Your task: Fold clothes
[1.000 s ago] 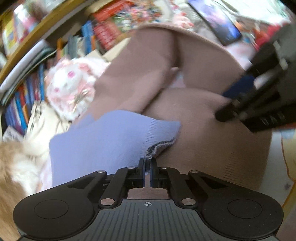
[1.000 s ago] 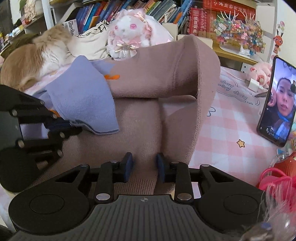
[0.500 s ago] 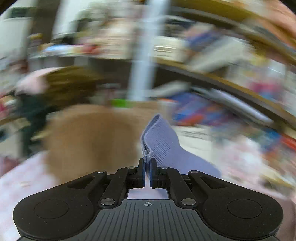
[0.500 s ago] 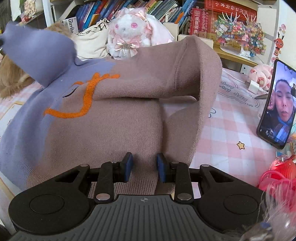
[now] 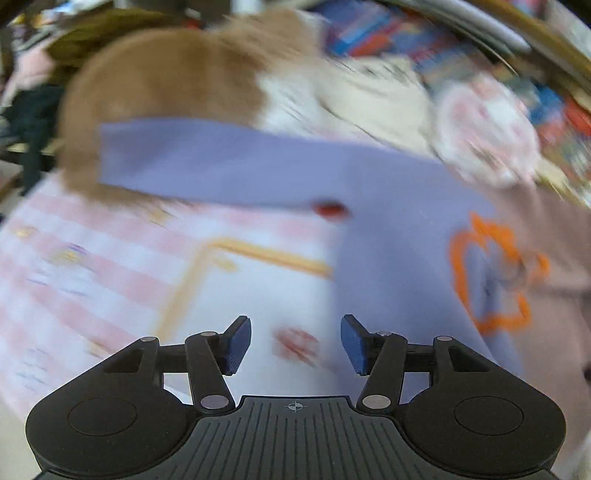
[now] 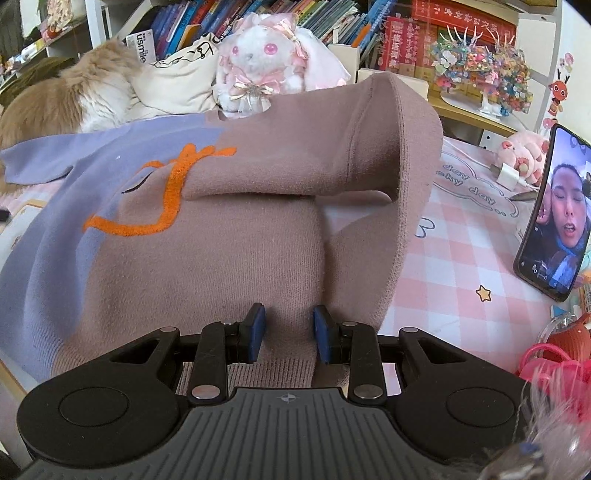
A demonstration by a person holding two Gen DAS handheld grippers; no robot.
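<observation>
A brown and lilac sweater [image 6: 240, 258] with an orange stitched figure [image 6: 170, 199] lies on a pink checked cloth [image 6: 461, 266]. Its brown sleeve [image 6: 295, 162] is folded across the body. My right gripper [image 6: 288, 332] is shut on a bunched fold of brown fabric near the hem. In the blurred left wrist view the lilac sleeve [image 5: 221, 166] stretches out to the left, away from the sweater's body [image 5: 406, 240]. My left gripper [image 5: 295, 343] hangs over the cloth with its jaws opening and nothing between them.
A furry tan and white cat [image 6: 74, 96] lies behind the sweater at the left, beside a cream bag [image 6: 177, 85] and a pink plush rabbit [image 6: 258, 66]. Bookshelves [image 6: 295, 14] run along the back. A phone [image 6: 554, 221] stands at the right, above red items [image 6: 565, 354].
My left gripper swung the lilac sleeve off the brown body and out to the left, then let it go and opened. The right gripper has kept still on its fold.
</observation>
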